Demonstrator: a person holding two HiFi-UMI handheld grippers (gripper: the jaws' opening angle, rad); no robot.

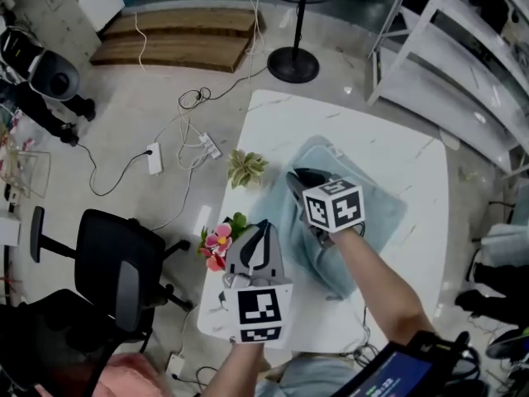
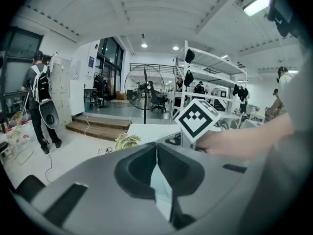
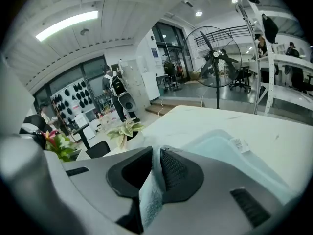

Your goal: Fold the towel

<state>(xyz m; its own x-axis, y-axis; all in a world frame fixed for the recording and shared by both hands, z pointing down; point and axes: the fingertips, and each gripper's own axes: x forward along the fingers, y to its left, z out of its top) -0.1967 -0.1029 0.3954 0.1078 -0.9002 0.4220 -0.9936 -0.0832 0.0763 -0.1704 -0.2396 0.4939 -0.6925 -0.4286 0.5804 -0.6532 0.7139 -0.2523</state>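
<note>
"2 grippers: what does each one hold?"

"The left gripper (image 2: 156, 148) has its jaws closed on a thin edge of the pale blue towel (image 1: 376, 209). The right gripper (image 3: 157, 153) pinches a thicker fold of the same cloth, with its jaws only narrowly apart."

"And where does the towel lie?"

"Rumpled on the white table (image 1: 397, 143), with part of it raised in both grippers. A plant (image 1: 246, 169) and flowers (image 1: 217, 242) stand near the table's left edge."
</note>
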